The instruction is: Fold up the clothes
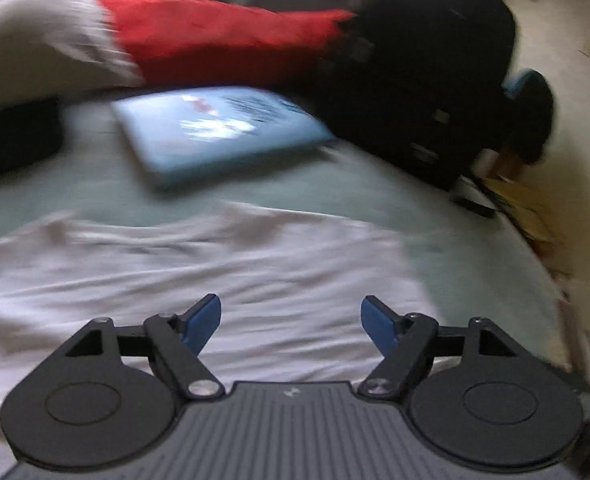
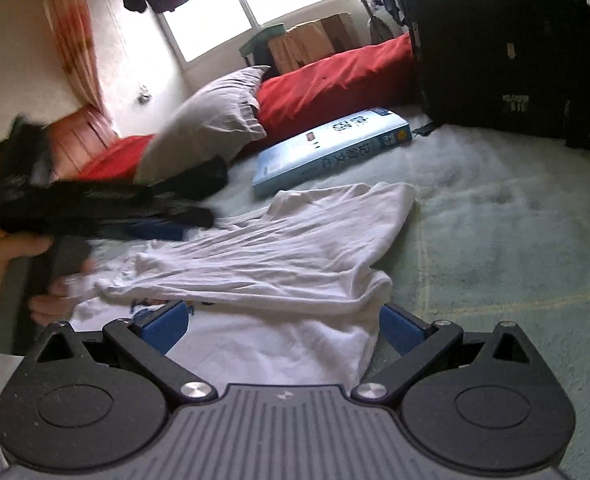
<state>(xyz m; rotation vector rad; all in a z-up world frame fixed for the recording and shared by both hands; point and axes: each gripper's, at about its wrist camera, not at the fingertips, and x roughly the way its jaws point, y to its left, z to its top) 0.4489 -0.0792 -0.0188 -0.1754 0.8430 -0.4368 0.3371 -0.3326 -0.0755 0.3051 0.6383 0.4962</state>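
Observation:
A white T-shirt (image 2: 295, 252) lies partly folded on the pale green bed cover (image 2: 495, 240), one side turned over the body. In the left wrist view the same shirt (image 1: 215, 272) spreads blurred under my left gripper (image 1: 291, 320), which is open with nothing between its blue pads. My right gripper (image 2: 283, 320) is open too, its fingers straddling the shirt's near edge. The left gripper (image 2: 107, 216) also shows in the right wrist view as a blurred black shape over the shirt's left end, held by a hand (image 2: 51, 284).
A light blue book (image 2: 327, 152) lies just beyond the shirt. Behind it are a grey pillow (image 2: 211, 120), a red bolster (image 2: 335, 84) and a black backpack (image 2: 507, 44). A dark garment (image 2: 199, 178) sits left of the book. A wall (image 1: 575, 100) runs along the bed's right side.

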